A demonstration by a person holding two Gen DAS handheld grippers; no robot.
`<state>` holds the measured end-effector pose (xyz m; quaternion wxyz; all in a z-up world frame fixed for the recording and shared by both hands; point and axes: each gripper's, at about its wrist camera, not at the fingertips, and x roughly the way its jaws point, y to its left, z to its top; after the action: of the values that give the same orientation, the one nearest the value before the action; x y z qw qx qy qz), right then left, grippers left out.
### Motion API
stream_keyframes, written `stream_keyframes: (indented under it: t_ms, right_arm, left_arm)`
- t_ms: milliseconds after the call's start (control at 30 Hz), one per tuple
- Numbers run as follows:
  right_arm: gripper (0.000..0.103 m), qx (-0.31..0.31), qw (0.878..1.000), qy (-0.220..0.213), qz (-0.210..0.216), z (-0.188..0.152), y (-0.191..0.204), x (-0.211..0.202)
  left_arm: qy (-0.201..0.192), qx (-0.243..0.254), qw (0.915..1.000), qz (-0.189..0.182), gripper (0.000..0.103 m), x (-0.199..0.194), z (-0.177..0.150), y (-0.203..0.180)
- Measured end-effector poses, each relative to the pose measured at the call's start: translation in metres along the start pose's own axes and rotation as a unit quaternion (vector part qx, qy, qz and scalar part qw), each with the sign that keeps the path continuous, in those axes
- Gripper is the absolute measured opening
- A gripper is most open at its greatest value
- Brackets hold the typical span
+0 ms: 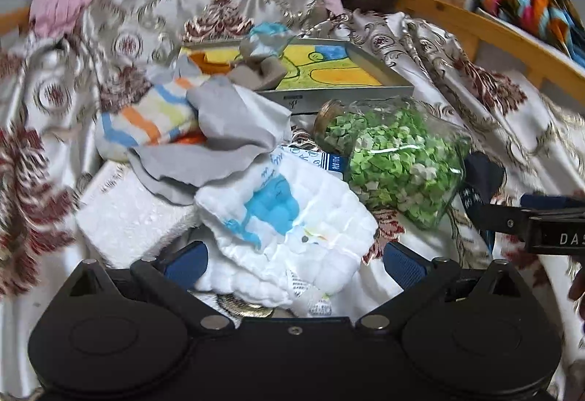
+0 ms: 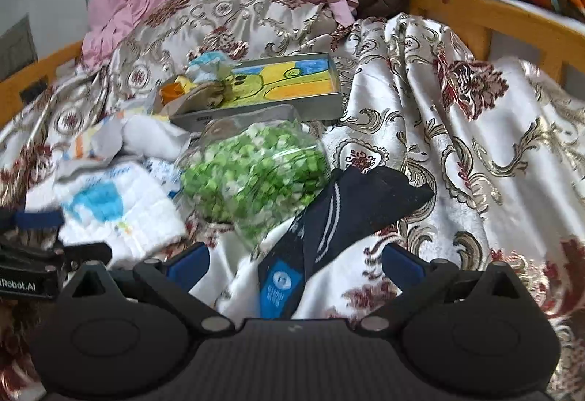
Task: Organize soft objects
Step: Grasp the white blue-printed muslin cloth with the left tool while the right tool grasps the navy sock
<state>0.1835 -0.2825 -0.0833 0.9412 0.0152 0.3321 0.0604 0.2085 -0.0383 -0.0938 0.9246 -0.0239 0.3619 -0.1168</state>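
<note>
Left gripper (image 1: 294,263): jaws spread wide, nothing held; the white cloth (image 1: 289,225) with the blue print lies between and just ahead of the pads, its near folds touching or almost touching them. Right gripper (image 2: 296,265): jaws likewise wide apart and empty, with the dark sock (image 2: 351,207) and its blue label lying between the fingers. Both items rest on the patterned satin sheet (image 2: 475,152). The cloth is a quilted, multi-layer piece, judged light, limp and compressible; it should bunch under the pads rather than slip, and the raised crumpled fold nearest the left gripper is the best point to take. A hold on one layer only risks the piece unfurling on the lift. The sock is thin, light and flat; its card label is the only stiff part, and a hold across the doubled fabric above the label looks sounder than one on the card. The sheet is glossy and loose, so a low pinch may gather it with the item. Hazard: a glass jar (image 1: 395,159) of green pieces lies on its side between cloth and sock, touching or nearly touching both; it is hard, probably heavy and free to roll if either is dragged. Other soft items, a grey cloth (image 1: 226,130), a striped sock (image 1: 153,119) and a white towel (image 1: 128,218), lie beyond the left gripper, near a tin (image 1: 329,68).
</note>
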Motion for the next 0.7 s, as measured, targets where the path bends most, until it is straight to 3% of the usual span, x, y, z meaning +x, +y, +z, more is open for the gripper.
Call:
stream_keyframes:
  t_ms: [133,267,433,700]
  right_arm:
    - [0.1,0.025,1.0,0.0,0.016,0.005,-0.011,0.014]
    - [0.096,0.029,0.999,-0.004,0.023,0.008,-0.016,0.024]
    - [0.091,0.037,0.999,0.002,0.029,0.009,-0.02,0.034]
    - [0.078,0.039,0.998,0.017,0.054,0.006,-0.016,0.039]
  left_arm:
    - [-0.006,-0.018,0.9998,-0.003,0.101,0.009,0.002,0.0]
    - [-0.009,-0.01,0.9999,0.005,0.094,0.012,0.0,-0.003]
    - [-0.013,-0.014,0.9997,0.018,0.074,0.013,-0.004,-0.001]
    - [-0.022,-0.022,0.9995,-0.008,0.046,0.017,-0.005,-0.003]
